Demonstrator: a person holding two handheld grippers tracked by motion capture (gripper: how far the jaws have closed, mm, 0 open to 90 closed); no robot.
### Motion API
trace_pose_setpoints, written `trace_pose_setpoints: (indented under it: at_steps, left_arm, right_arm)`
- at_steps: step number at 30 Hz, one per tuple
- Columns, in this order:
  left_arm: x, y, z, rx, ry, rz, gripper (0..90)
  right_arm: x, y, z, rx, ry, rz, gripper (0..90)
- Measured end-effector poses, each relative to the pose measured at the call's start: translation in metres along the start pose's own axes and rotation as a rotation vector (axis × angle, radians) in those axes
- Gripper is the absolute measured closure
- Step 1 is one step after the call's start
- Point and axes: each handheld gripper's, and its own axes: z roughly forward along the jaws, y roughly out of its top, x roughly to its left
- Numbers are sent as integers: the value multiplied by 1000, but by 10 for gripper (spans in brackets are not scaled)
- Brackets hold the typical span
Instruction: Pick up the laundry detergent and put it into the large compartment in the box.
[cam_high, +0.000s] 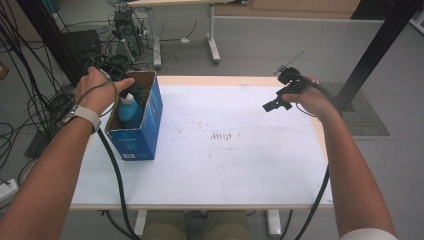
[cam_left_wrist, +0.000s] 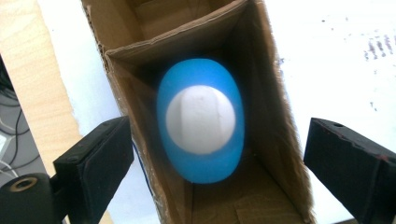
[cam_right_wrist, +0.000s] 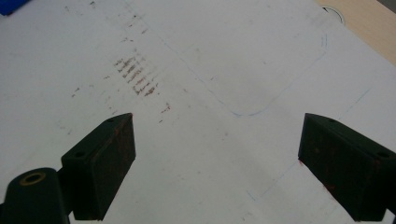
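Upright, smooth blue bottle (cam_left_wrist: 201, 123) (round white cap) inside rough cardboard box (cam_left_wrist: 275, 116).

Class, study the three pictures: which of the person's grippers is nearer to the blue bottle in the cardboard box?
Left. The left gripper is directly above the blue bottle in the cardboard box, jaws open. The right gripper is across the table, over bare surface.

Box (cam_high: 137, 132) stands at table's (cam_high: 240, 180) left edge; bottle (cam_high: 129, 111) upright inside it. Left gripper (cam_left_wrist: 215, 163) directly above box opening. Right gripper (cam_high: 280, 95) over table's far right, well apart from box.
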Motion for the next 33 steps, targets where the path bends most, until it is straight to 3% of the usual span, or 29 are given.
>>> trace_pose_setpoints:
  at_steps: [11,15,18,21,29,33]
  left_arm:
    - [-7,-3,-31,-31,-54,138,51]
    - [-16,-3,-42,-39,-48,201,50]
    - [-21,-3,-49,-36,-79,240,49]
    - [-30,-5,-53,-44,-74,283,49]
    - [-48,-3,-63,-53,-93,441,52]
    - [-54,-1,-67,-58,-104,498,53]
  right_arm:
    - [2,-2,-6,-9,-4,-6,109]
    - [3,-5,-9,-15,-7,-2,109]
    - [2,-7,-10,-17,-11,0,109]
    - [3,-9,-13,-20,-15,3,109]
    - [5,-10,-18,-26,-20,2,109]
    - [5,-12,-19,-34,-20,7,109]
